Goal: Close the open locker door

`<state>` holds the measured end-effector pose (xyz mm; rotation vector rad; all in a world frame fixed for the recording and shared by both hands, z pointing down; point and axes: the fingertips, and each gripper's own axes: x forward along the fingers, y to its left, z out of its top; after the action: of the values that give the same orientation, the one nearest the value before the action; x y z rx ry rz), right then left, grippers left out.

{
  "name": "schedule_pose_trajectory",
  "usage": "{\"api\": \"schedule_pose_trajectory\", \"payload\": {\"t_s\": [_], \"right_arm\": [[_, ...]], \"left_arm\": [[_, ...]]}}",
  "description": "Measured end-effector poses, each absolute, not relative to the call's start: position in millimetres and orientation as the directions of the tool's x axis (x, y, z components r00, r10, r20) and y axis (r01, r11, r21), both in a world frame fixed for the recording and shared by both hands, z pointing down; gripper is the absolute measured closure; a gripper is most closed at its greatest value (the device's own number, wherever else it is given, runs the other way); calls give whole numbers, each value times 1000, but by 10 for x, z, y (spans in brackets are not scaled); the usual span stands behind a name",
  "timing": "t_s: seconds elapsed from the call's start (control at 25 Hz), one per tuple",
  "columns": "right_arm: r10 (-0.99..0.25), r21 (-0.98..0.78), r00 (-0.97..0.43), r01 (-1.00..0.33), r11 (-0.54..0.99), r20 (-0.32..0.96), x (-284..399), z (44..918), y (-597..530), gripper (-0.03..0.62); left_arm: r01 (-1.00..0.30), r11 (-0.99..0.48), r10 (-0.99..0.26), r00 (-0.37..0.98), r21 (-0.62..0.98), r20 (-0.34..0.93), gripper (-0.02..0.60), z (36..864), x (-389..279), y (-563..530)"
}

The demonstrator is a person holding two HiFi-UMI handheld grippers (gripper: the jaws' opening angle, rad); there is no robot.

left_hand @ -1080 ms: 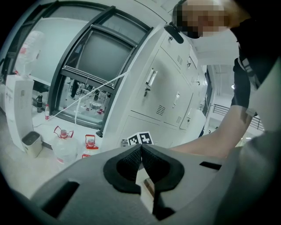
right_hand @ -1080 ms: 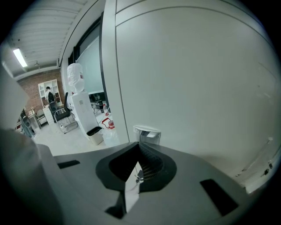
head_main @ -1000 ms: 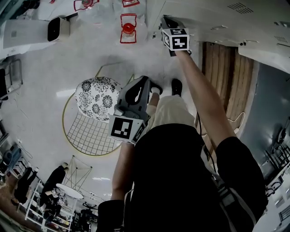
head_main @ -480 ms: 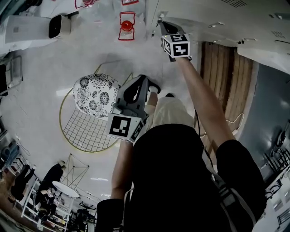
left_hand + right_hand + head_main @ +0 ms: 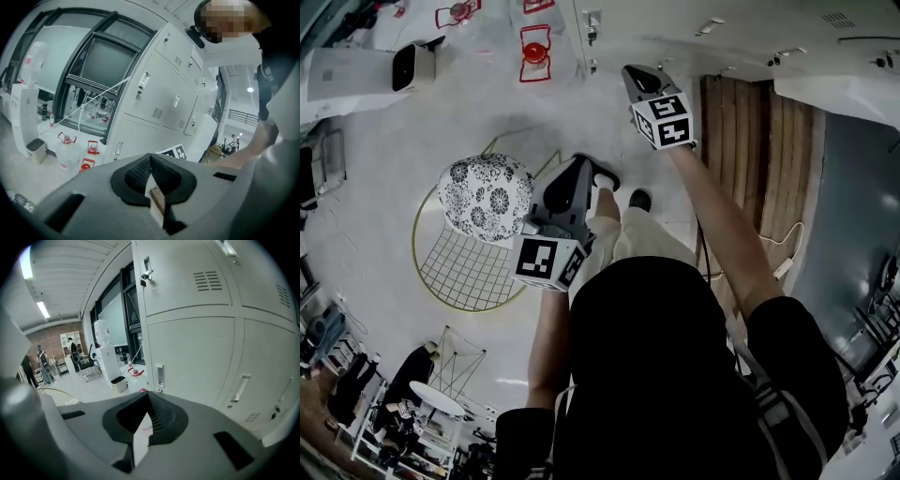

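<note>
The right tool was clenched, its jaws together on nothing. It was raised on an outstretched arm toward the locker bank at 12 o'clock, and a recessed handle showed just beyond its tips. Compared with a second earlier, it sat lower and further left in the head view. The left tool, also clenched and empty, hung in front of the person's body, little changed. The open locker door jutted from the bank at about 2 o'clock of the left tool, apart from both tools. A floral stool stood at the left tool's 9 o'clock, having drifted slightly left.
</note>
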<state>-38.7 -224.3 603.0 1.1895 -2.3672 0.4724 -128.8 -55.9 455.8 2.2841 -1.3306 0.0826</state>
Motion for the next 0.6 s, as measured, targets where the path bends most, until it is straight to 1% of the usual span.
{"api": "schedule_pose_trajectory", "payload": {"t_s": [0.2, 0.4, 0.6], "right_arm": [[-685, -81, -531, -815, 574, 499, 2, 5741, -1728, 593], [-711, -69, -529, -821, 566, 462, 397, 5462, -1175, 592], [-722, -69, -535, -821, 567, 439, 686, 5191, -571, 592]], "left_arm": [[-816, -426, -799, 542, 390, 262, 563, 4434, -981, -315], [-814, -425, -815, 534, 397, 224, 563, 4326, -651, -69], [-802, -443, -806, 552, 402, 213, 563, 4240, -363, 276]]}}
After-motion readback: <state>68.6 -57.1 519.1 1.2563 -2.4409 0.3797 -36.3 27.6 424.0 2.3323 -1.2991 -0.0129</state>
